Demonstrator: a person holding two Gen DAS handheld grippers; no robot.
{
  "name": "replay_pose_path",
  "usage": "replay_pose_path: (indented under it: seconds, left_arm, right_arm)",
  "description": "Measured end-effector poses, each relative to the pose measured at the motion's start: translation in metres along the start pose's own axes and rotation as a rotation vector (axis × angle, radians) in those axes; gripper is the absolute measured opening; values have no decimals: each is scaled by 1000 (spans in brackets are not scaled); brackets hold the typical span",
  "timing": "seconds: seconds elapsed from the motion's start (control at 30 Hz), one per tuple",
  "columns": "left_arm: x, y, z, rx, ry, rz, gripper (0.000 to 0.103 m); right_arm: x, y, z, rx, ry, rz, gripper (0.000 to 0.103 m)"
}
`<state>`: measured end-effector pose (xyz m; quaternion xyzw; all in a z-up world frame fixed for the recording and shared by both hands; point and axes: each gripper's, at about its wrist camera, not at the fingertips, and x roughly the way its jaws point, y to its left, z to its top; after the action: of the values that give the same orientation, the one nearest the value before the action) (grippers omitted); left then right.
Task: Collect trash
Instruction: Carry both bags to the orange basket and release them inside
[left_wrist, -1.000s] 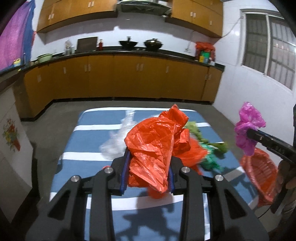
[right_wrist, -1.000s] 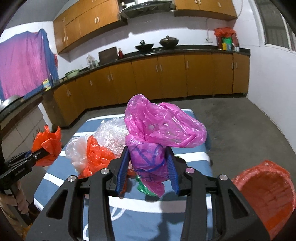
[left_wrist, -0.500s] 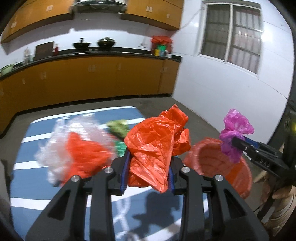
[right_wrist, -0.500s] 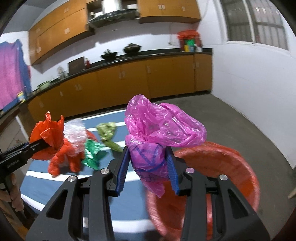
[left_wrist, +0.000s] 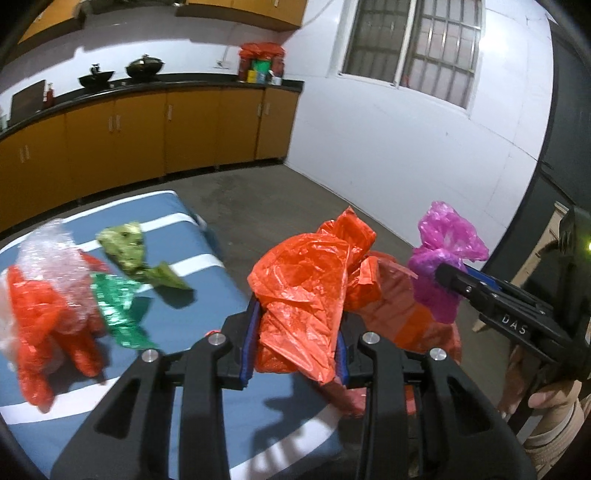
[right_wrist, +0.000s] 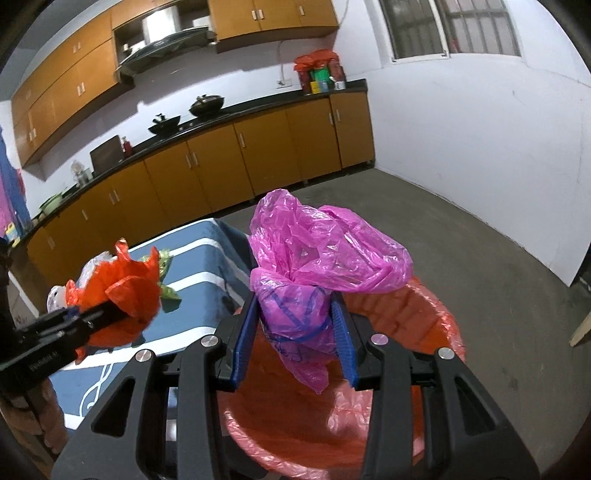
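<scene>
My left gripper (left_wrist: 293, 343) is shut on a crumpled orange plastic bag (left_wrist: 306, 280), held over the table's right edge near the bin. My right gripper (right_wrist: 293, 332) is shut on a crumpled pink plastic bag (right_wrist: 317, 258), held above the orange bin (right_wrist: 369, 424) lined with an orange bag. The pink bag also shows in the left wrist view (left_wrist: 441, 254), and the orange bag in the right wrist view (right_wrist: 122, 291). The bin's rim (left_wrist: 424, 321) lies behind the orange bag.
On the blue striped table (left_wrist: 192, 325) lie another orange bag (left_wrist: 44, 325), clear bubble wrap (left_wrist: 51, 254), a green foil wrapper (left_wrist: 118, 306) and an olive wrapper (left_wrist: 129, 247). Kitchen cabinets (right_wrist: 258, 155) line the far wall. Grey floor (right_wrist: 480, 258) surrounds the bin.
Both grippers have swung right with their bags, from over the table toward the bin. The pink bag is now above the bin; the orange bag is at the table's right edge.
</scene>
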<state>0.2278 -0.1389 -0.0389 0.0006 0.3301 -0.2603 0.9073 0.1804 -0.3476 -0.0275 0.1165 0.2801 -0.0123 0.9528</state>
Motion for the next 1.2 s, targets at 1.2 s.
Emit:
replay_pose_path:
  seconds: [1.2]
  left_arm:
    - [25,7,-24,17,21,151,69]
  right_arm:
    - [-7,-21,10,31,-38,-74,66]
